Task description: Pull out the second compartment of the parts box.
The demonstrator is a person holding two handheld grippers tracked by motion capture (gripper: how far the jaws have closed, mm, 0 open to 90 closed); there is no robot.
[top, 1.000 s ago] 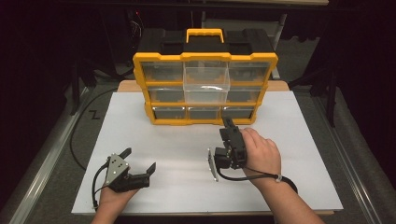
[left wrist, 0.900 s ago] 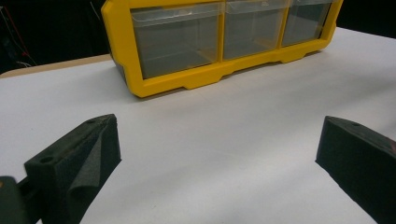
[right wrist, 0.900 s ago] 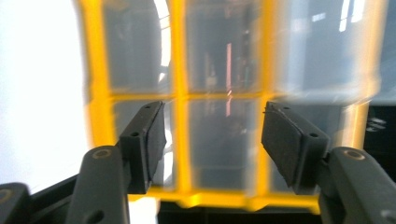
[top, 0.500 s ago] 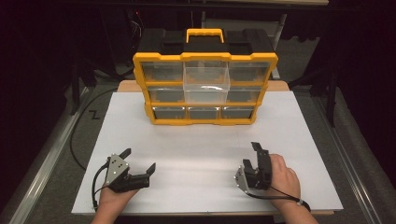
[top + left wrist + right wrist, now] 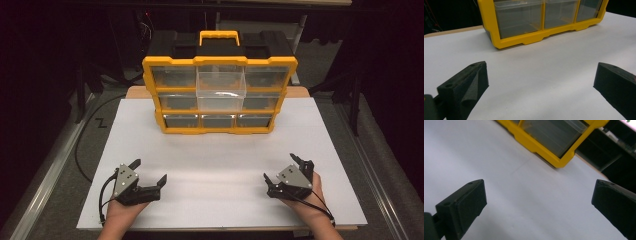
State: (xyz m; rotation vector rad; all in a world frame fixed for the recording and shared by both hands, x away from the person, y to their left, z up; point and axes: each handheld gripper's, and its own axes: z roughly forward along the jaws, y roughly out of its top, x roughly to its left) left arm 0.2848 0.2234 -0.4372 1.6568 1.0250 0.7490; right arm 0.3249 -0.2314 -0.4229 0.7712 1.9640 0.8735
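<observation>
A yellow organizer with clear drawers stands at the back middle of the white board. Its clear middle drawer sticks out toward me. My left gripper rests near the board's front left, held in a hand, open with nothing between its fingers. My right gripper sits at the front right in the other hand; its jaws have just been opening and stand open with only bare board between them. In the left gripper view the left gripper faces the organizer's bottom row. In the right gripper view the right gripper points toward the organizer's corner.
A black cable loops on the floor left of the board. A metal rail runs along the left side. Dark stands and legs rise behind and beside the table. A wide bare stretch of board lies between the grippers and the organizer.
My right gripper has come from the board's middle to the front right, sinking toward the board, and its jaws have spread apart. The left gripper has kept still.
</observation>
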